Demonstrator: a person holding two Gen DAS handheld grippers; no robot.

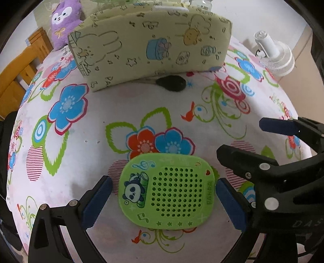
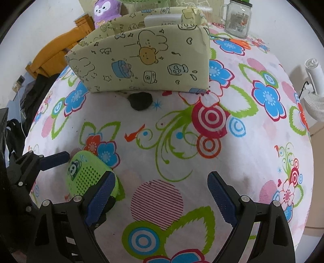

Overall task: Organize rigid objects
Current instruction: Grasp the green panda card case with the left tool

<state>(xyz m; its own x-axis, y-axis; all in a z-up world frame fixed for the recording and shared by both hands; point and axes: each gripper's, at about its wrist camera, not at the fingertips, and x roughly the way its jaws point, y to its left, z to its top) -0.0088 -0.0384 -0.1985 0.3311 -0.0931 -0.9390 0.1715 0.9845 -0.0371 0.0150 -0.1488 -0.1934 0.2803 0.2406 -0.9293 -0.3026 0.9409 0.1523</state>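
While the green panda speaker (image 1: pixel 167 192) lies flat on the flowered counter (image 1: pixel 81 157), the left tongs (image 1: pixel 163 202) straddle it w/ jaws spread wide, pads just beside its short edges but not pressing, so nothing gripped yet. Right tongs (image 2: pixel 162 199) hang over bare cloth just beside it, also wide open & empty. A dark key fob (image 1: pixel 172 83) sits against the front of the yellow cartoon-print box (image 1: pixel 151 46), which looks like the place for things; something white (image 2: pixel 162 20) already stands inside. My guess: task is at an early-to-middle stage, w/ speaker & fob both left to put away. Scissors (image 2: pixel 237 42) & a glass jar (image 2: pixel 238 19) sit further back; can't tell if they belong to the job
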